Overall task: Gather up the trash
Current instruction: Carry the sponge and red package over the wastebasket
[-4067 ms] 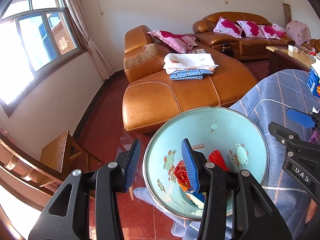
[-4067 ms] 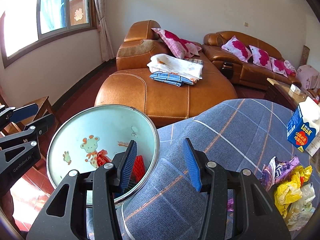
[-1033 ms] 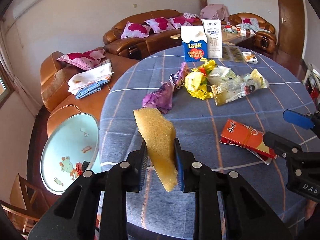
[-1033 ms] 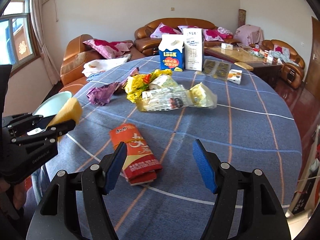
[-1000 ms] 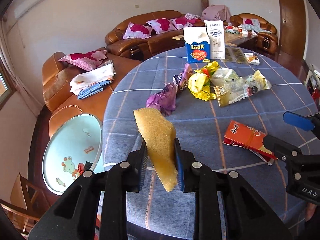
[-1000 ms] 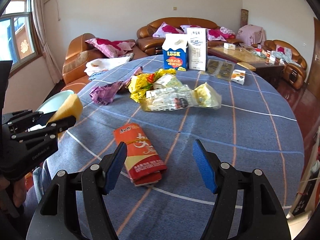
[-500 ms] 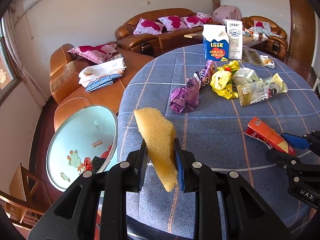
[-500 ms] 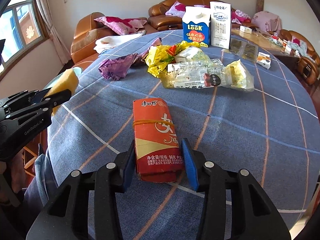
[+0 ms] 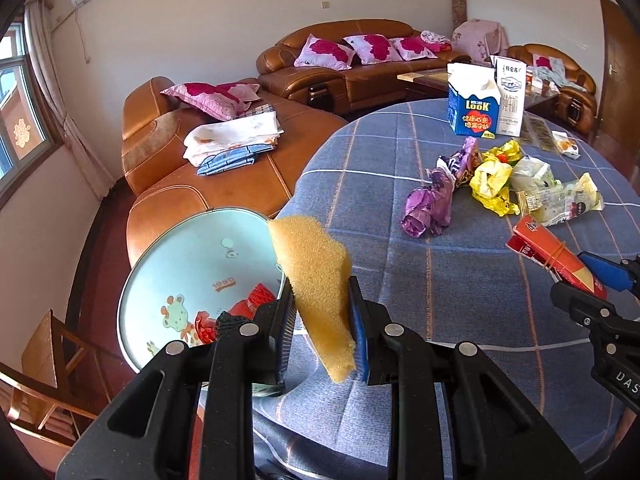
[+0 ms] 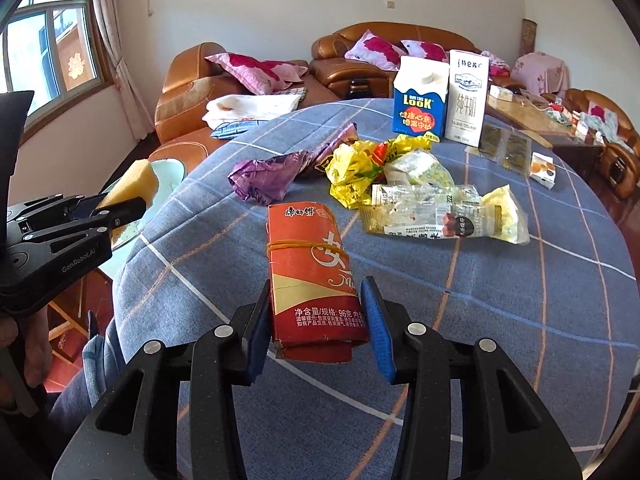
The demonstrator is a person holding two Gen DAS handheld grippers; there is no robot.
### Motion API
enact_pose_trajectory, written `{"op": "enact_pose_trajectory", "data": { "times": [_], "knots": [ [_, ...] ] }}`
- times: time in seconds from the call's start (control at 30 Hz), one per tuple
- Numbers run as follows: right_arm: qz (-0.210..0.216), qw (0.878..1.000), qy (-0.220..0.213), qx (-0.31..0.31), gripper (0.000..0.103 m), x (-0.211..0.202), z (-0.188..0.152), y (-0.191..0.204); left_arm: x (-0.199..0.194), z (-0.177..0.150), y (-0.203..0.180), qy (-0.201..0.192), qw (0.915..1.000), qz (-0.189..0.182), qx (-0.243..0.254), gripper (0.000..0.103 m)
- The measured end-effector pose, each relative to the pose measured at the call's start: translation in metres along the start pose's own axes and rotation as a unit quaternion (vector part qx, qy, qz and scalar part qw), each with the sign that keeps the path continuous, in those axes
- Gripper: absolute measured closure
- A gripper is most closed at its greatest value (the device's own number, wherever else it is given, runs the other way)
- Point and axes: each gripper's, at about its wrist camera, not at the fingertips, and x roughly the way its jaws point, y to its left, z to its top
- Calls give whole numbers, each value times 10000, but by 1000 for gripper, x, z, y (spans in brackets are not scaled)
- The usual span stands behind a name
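— Two tongs, both loaded? Where does the red packet (image 10: 316,276) lie?

— On the bench (image 10: 520,320), its near end between the pads of the right tongs (image 10: 318,334), which have just been closing and now squeeze its sides. Its long axis runs straight away from them.

— And the left tongs (image 9: 322,334)?

— Clamped on a yellow sponge (image 9: 316,288), right beside the bin (image 9: 180,272) past the bench edge to the left. That hand is nearer the bin, I'd judge.
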Motion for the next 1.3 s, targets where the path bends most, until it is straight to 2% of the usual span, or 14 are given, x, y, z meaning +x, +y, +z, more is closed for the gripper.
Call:
{"op": "enact_pose_trajectory", "data": {
  "times": [0.37,0.73,1.0,1.3],
  "knots": [
    [169,9989,-264,-346,60,24,43,28,2,8,47,-29,9978,523,-397,78],
    [423,9949,-483,-772,60,60,87,65,13,11,93,97,9910,1090,-764,78],
    [683,9907,-569,-1030,60,83,100,93,15,10,121,179,9842,1493,-939,78],
    [893,9855,-540,-1338,60,102,111,119,11,12,142,138,9791,1740,-1045,78]
  ]
}}
